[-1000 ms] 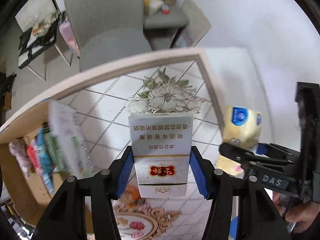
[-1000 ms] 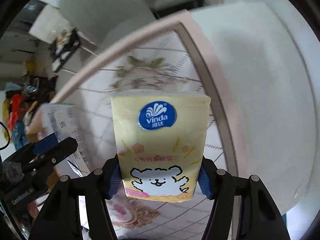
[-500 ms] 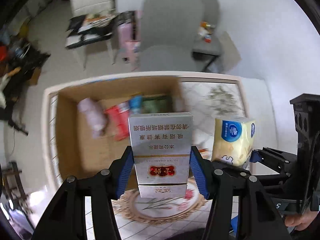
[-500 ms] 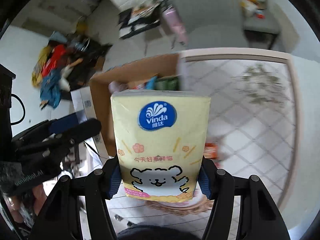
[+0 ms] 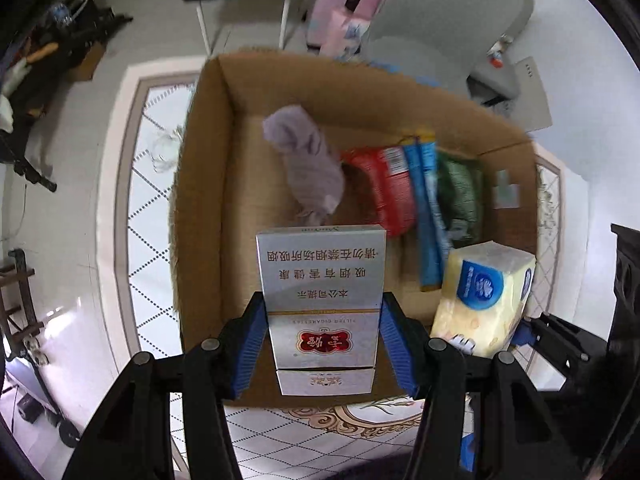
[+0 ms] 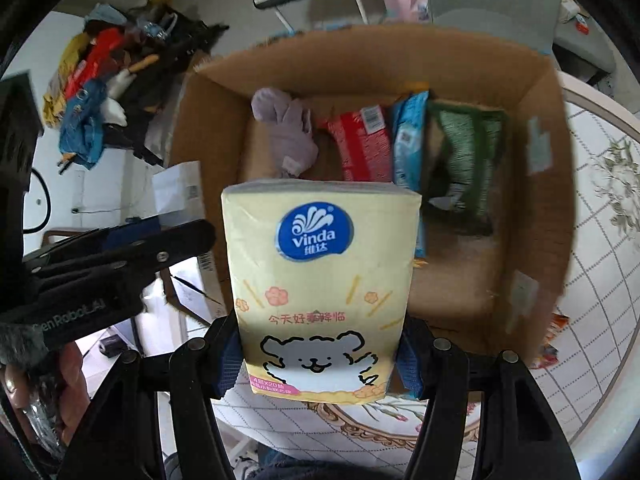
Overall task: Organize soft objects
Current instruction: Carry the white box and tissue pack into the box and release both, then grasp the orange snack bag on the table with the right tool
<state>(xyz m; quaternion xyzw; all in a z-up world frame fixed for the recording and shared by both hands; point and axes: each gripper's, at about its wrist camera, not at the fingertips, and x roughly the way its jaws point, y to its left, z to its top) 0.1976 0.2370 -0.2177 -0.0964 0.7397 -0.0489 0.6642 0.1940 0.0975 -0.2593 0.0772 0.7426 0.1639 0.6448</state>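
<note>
My left gripper (image 5: 322,344) is shut on a silver cigarette carton (image 5: 322,300) and holds it above the near part of an open cardboard box (image 5: 208,184). My right gripper (image 6: 320,356) is shut on a yellow Vinda tissue pack (image 6: 320,280), also over the box (image 6: 552,200); the pack shows at the right of the left wrist view (image 5: 484,300). Inside the box lie a lilac plush toy (image 5: 308,164), a red packet (image 5: 388,188), a blue packet (image 5: 428,208) and a green packet (image 5: 460,196).
The box stands on a tiled table with a floral pattern (image 5: 148,200). Beyond it are a grey chair (image 5: 452,12), a pink bag (image 5: 340,12) and a heap of clothes (image 6: 100,80) on the floor. The left gripper's body (image 6: 100,280) is at the left of the right wrist view.
Both grippers swung left from the table's right edge to above the cardboard box, still holding the carton and the tissue pack. The box now fills both views.
</note>
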